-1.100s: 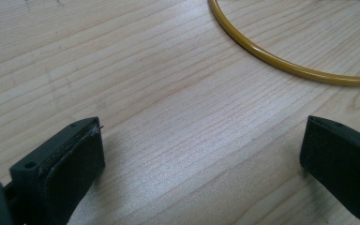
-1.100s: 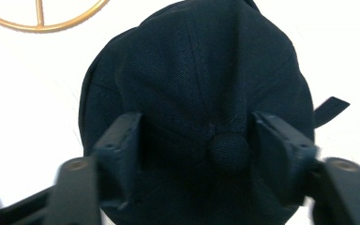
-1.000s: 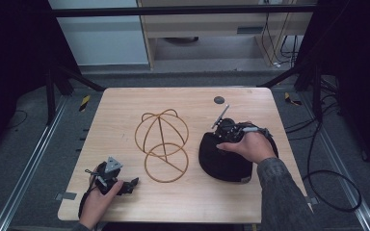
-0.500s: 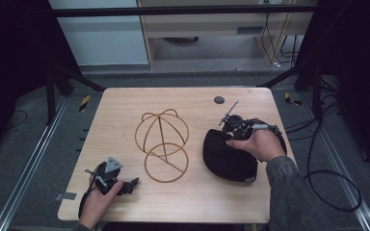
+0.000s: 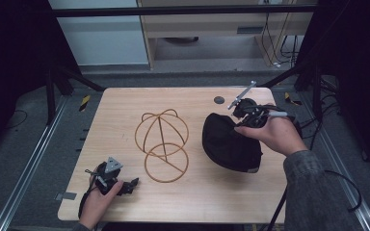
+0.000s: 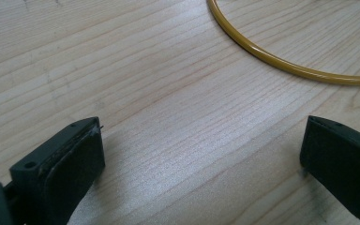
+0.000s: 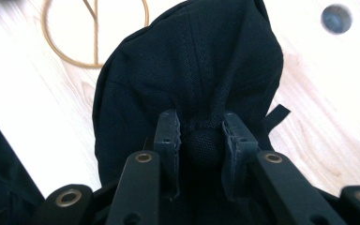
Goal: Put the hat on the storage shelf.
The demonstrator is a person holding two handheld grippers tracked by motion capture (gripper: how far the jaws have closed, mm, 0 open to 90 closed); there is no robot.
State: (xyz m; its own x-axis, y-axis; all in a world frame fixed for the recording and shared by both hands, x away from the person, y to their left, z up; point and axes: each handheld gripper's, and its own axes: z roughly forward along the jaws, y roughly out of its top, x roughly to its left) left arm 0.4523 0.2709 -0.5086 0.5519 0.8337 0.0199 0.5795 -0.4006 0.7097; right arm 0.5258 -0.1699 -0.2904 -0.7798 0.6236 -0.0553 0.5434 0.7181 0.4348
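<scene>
A black fabric cap with a top button (image 5: 231,144) is held pinched by the right claw (image 7: 201,136): in the right gripper view the two jaws are pressed onto a fold of cloth at the crown, with the round button caught between them. The grip there is probably chosen because the crown gives a firm handle from which the soft cap can hang and open. Beyond the claw's tips the cap drapes away toward the pale wooden table (image 5: 125,110), and its strap end (image 7: 275,115) is seen just past the claw, to its right.

A golden wire hat stand made of a dome on a round base ring (image 5: 162,142) stands apart from the cap, farther off beyond the claw and to its upper left in its own view. It is presumably set upright so that the cap can be lowered over it.

The left claw (image 6: 201,154) is rested low over bare table with its jaws spread wide and nothing between them; the base ring (image 6: 281,58) lies ahead of it, near but untouched.
</scene>
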